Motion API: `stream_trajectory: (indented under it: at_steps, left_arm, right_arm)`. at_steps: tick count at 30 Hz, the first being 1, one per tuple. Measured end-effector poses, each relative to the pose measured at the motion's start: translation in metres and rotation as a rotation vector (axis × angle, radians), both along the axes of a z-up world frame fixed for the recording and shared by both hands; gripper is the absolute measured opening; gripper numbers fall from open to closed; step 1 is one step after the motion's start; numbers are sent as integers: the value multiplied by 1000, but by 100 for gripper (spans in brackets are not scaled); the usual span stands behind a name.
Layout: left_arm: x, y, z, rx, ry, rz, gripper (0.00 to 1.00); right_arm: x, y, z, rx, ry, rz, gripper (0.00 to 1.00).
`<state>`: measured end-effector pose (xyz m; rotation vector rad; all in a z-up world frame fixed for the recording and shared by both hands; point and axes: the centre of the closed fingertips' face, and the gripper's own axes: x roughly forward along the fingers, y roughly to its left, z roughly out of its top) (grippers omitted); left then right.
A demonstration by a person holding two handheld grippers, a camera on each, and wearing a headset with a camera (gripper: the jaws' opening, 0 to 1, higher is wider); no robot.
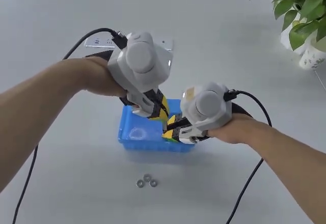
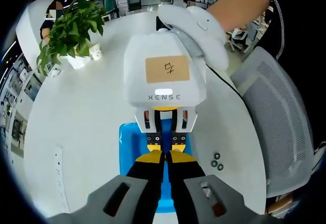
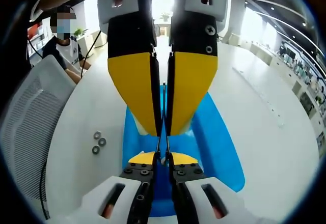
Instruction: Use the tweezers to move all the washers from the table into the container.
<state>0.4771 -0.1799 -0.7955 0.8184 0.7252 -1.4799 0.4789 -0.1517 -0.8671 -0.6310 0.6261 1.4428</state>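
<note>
- Washers: three lie in a tight cluster on the table, just outside the container's near wall. In the left gripper view they sit to the right of the tongs; in the right gripper view they sit to the left.
- Container: a blue tray under both tools. The head view looks down onto its floor, where a pale patch is too blurred to identify. The gripper views give its blue walls.
- Left gripper: its tongs are closed to a slit. The right gripper view shows its yellow pads close up.
- Right gripper: its tongs are also narrow, tip to tip with the left's.
- Thin dark strip: it runs in the slit between the two sets of tips; I cannot tell whether it is the tweezers.
- Beyond: a potted plant, a power strip and a mesh chair.
</note>
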Motion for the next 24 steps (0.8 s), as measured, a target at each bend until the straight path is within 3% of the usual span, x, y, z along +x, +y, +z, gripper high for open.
stream_trajectory:
  at_steps: [12, 24]
  left_arm:
    - [-2, -1, 6, -8, 1, -4, 6]
    - [-2, -1, 21, -18, -13, 1, 6]
  right_arm:
    - [0, 1, 6, 9, -13, 2, 11]
    - [0, 3, 21, 41, -28, -11, 11]
